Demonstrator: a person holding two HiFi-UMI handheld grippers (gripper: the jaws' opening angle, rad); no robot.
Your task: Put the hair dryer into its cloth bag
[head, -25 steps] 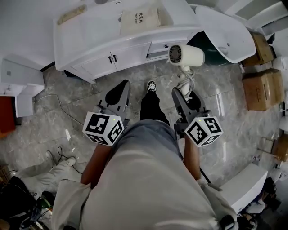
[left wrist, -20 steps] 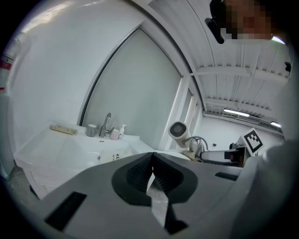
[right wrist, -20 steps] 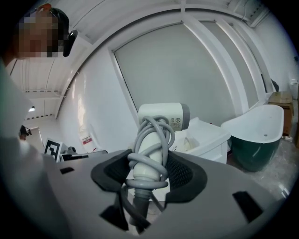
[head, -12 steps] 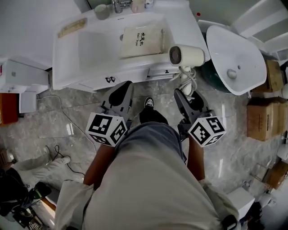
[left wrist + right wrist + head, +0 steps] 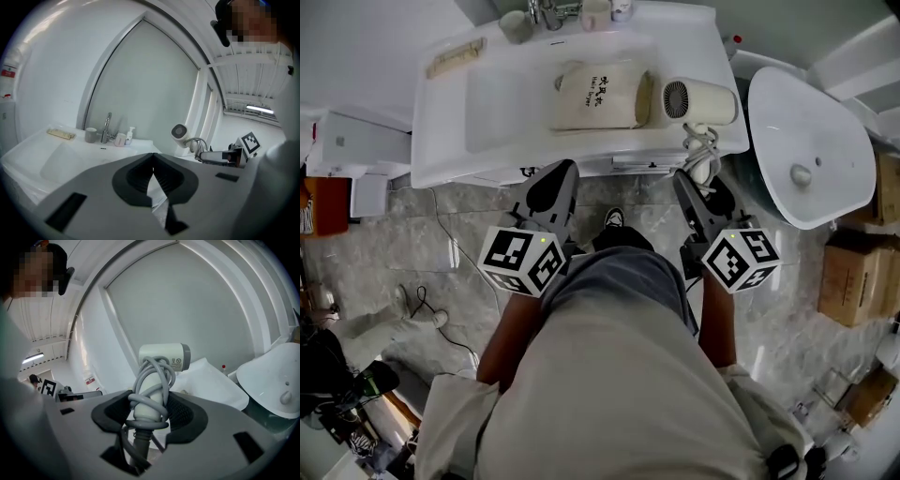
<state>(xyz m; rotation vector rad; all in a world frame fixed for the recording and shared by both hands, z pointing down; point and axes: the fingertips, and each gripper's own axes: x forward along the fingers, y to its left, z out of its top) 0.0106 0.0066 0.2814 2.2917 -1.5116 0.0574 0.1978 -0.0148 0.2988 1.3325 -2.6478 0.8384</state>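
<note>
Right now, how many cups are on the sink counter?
2: a grey cup left of the tap, and a white cup right of it. I see no others hidden.

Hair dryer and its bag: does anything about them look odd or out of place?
Only mildly: the cloth bag lies on the white vanity, seemingly inside the sink basin. The hair dryer, cord wound round its handle, is clamped in the right gripper. Nothing spilled or damaged.
</note>
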